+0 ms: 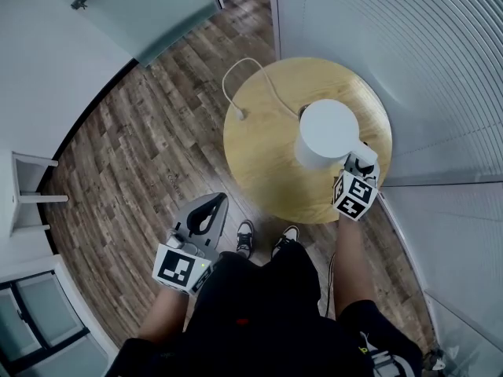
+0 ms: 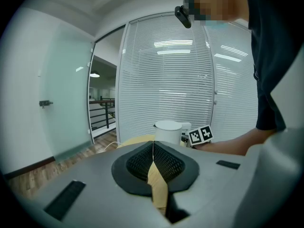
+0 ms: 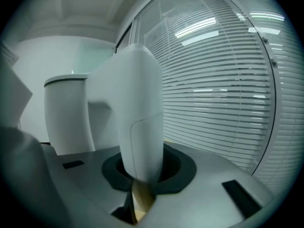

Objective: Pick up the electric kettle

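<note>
The white electric kettle (image 1: pixel 326 132) stands on the right half of a round wooden table (image 1: pixel 259 163). My right gripper (image 1: pixel 360 162) is at the kettle's near right side, and in the right gripper view its jaws are closed round the white handle (image 3: pixel 140 118), which fills the gap between the pads, with the kettle body (image 3: pixel 69 113) behind to the left. My left gripper (image 1: pixel 211 206) hangs low off the table's near left edge; its jaws meet with nothing in them (image 2: pixel 153 156). It looks across at the kettle (image 2: pixel 167 131).
A white cord (image 1: pixel 236 77) loops over the table's far left edge from the kettle's base. A glass wall with blinds (image 1: pixel 409 45) runs close behind and to the right of the table. Wooden floor (image 1: pixel 149 140) lies left, with white furniture (image 1: pixel 31 195) at the far left.
</note>
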`<state>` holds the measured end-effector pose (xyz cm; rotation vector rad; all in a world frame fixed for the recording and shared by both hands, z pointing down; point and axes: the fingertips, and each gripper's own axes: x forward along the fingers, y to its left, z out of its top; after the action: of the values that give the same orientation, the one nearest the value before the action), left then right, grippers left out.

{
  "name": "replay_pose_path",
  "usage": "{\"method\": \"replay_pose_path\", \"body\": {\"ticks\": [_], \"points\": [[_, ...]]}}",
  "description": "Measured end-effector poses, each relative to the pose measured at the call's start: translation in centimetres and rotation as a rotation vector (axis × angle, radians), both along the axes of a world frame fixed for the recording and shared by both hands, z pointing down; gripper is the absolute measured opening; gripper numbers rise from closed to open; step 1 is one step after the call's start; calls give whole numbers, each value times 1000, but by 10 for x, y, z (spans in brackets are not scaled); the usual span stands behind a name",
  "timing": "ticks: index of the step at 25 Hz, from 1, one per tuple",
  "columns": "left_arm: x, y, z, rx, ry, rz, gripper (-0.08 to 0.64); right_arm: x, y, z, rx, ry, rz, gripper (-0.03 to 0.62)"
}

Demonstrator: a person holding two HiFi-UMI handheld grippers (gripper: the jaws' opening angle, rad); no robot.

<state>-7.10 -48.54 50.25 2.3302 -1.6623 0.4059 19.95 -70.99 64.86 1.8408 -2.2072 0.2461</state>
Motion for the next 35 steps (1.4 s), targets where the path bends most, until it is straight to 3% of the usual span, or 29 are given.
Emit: {"method": "replay_pose_path", "body": {"ticks": [9,17,26,35], "points": [[-3,-2,-1,9,6,-4,23,-2,-17,-12,-42,-34,52,71],[-11,-4,-11,37,20,-1,23,-8,-11,-47,-29,-27,23,69],[-16,0,-30,90,55,38,23,-26,34,-104,-42,-18,-89,71],[-26,8,-60,177,75,97,23,-34,101,-161,-43,-12,-115,69]]}}
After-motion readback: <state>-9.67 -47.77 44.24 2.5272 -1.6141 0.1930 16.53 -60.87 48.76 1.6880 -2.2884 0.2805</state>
